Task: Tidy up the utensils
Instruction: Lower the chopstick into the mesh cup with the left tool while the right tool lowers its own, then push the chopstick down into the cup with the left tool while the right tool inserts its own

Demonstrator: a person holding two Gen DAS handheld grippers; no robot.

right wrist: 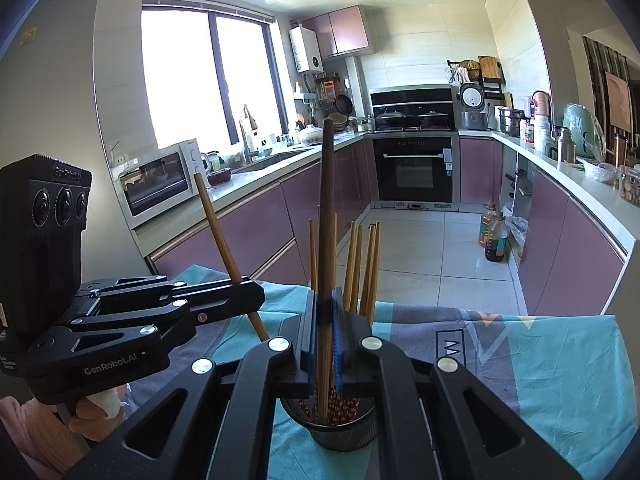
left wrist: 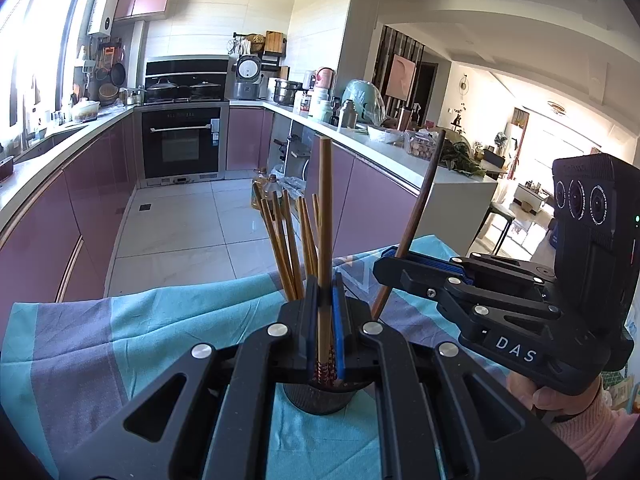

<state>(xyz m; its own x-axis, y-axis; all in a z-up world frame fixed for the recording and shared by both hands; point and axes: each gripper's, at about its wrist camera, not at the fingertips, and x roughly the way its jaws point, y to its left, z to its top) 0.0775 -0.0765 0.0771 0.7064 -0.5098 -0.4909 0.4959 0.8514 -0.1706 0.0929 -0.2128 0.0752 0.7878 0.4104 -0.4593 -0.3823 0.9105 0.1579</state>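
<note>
Over tablecloth, both grippers' fingers each clamp one chopstick above holder.

Black grippers, blue-lined fingers. Light tan chopstick at twelve o'clock; dark brown chopstick at one. Dark mesh holder. Teal-and-grey cloth; red, perhaps floral, print on chopstick tips. Mauve cabinets.

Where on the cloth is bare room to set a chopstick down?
Bare cloth right of the holder, out to its edge, and cloth left of it. Crowded at the holder: both grippers, left and right, each clamp a chopstick there.
</note>
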